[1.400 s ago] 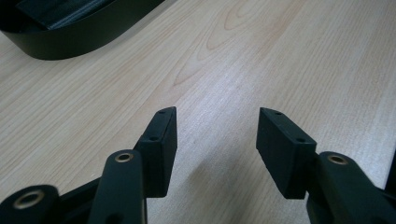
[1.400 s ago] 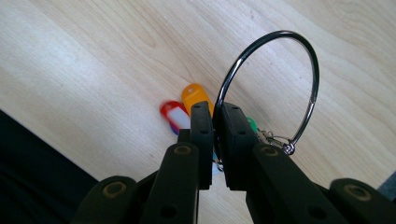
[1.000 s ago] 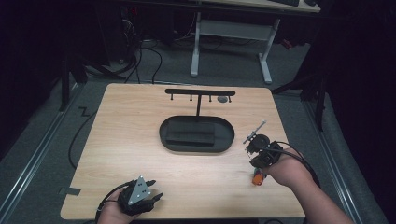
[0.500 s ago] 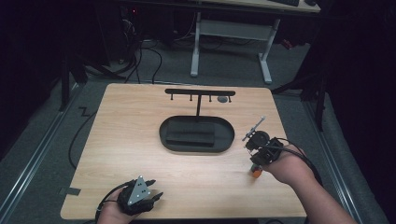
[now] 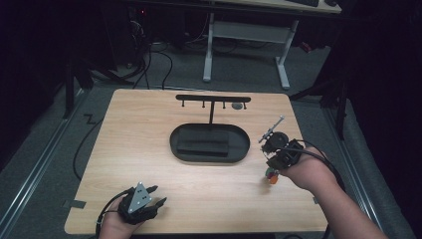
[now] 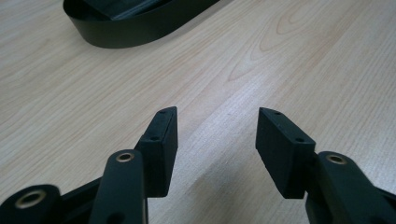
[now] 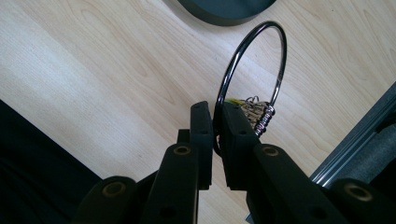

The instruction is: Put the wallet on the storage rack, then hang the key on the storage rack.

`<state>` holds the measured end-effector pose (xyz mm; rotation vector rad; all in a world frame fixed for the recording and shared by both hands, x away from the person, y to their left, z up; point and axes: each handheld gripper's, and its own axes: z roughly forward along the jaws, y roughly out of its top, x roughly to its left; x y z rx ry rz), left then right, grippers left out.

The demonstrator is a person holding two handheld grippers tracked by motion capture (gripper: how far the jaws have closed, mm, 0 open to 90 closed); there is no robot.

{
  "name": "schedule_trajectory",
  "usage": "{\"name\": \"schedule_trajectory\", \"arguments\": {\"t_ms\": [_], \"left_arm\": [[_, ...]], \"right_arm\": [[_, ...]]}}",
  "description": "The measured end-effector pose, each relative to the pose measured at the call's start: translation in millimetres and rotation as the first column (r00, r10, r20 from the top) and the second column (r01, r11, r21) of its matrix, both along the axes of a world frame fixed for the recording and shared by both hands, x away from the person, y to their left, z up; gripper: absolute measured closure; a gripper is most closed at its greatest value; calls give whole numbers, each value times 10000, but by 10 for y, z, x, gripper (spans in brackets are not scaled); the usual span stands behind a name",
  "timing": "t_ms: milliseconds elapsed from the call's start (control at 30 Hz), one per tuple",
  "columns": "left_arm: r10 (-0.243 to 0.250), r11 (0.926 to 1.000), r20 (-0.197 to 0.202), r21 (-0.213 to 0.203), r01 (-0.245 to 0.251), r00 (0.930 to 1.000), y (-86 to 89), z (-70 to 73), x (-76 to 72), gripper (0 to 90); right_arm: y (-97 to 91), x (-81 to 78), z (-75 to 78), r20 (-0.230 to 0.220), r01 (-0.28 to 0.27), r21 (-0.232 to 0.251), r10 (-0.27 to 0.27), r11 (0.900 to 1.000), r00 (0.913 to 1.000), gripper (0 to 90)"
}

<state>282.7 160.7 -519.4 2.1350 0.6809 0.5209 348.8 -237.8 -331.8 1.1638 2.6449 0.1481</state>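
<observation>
My right gripper [image 5: 268, 145] is at the table's right side, shut on a thin metal ring [image 7: 267, 22] that stands up above its jaws. Small charms and a wire coil [image 7: 259, 112] hang from the ring beside the right jaw. In the high view a colourful charm [image 5: 271, 176] dangles under that hand, just over the wood. A black oval tray [image 5: 174, 142] with a T-shaped hook rack [image 5: 213, 98] sits mid-table, left of the right gripper. My left gripper [image 5: 158, 195] rests near the front left edge, open with nothing between its jaws [image 6: 217, 116].
The tray's rim [image 6: 135, 32] lies ahead of the left gripper across bare wood. A small grey disc [image 5: 238, 105] hangs at the rack's right end. The table's right edge [image 7: 345, 154] runs close beside the right gripper. A white desk frame [image 5: 246, 32] stands behind the table.
The right hand has lifted slightly with the ring, and the hanging charm has risen with it. The left gripper has stayed in place.
</observation>
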Motion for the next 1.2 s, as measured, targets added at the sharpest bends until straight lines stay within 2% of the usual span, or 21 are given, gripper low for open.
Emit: {"name": "schedule_trajectory", "arguments": {"t_ms": [133, 367, 600, 833, 867, 900, 933, 1033, 1200], "left_arm": [[138, 9998, 250, -117, -135, 9996, 14, 38, -27, 496], [327, 9995, -70, 3, -327, 9994, 68, -7, 28, 495], [508, 9986, -192, -125, -510, 9985, 143, -17, 38, 495], [529, 9986, -135, -84, -530, 9985, 179, -16, -9, 495], [522, 9986, -130, -51, -523, 9985, 187, -16, -12, 496], [542, 9985, -147, -42, -542, 9984, 195, -16, -16, 495], [593, 9982, -147, -84, -595, 9981, 202, -22, -21, 496], [641, 9979, -191, -37, -642, 9978, 238, -24, -38, 496], [719, 9972, -214, -207, -724, 9972, 276, -21, -74, 496]], "right_arm": [[34, 73, 14, 59, -62, 89, 61, 9999, 10000, 848], [65, 184, 44, 143, -51, 205, 48, 9998, 9999, 848], [82, 317, 88, 240, 49, 261, -55, 9996, 9997, 848], [96, 491, 163, 388, 175, 564, -197, 9983, 9991, 848], [110, 517, 179, 389, 325, 619, -349, 9976, 9986, 848], [106, 553, 187, 494, 60, 617, -90, 9981, 9987, 848], [120, 573, 203, 463, 222, 635, -252, 9977, 9986, 848], [146, 669, 237, 543, 217, 694, -255, 9974, 9982, 848], [174, 808, 242, 604, 179, 835, -230, 9963, 9979, 848]]}}
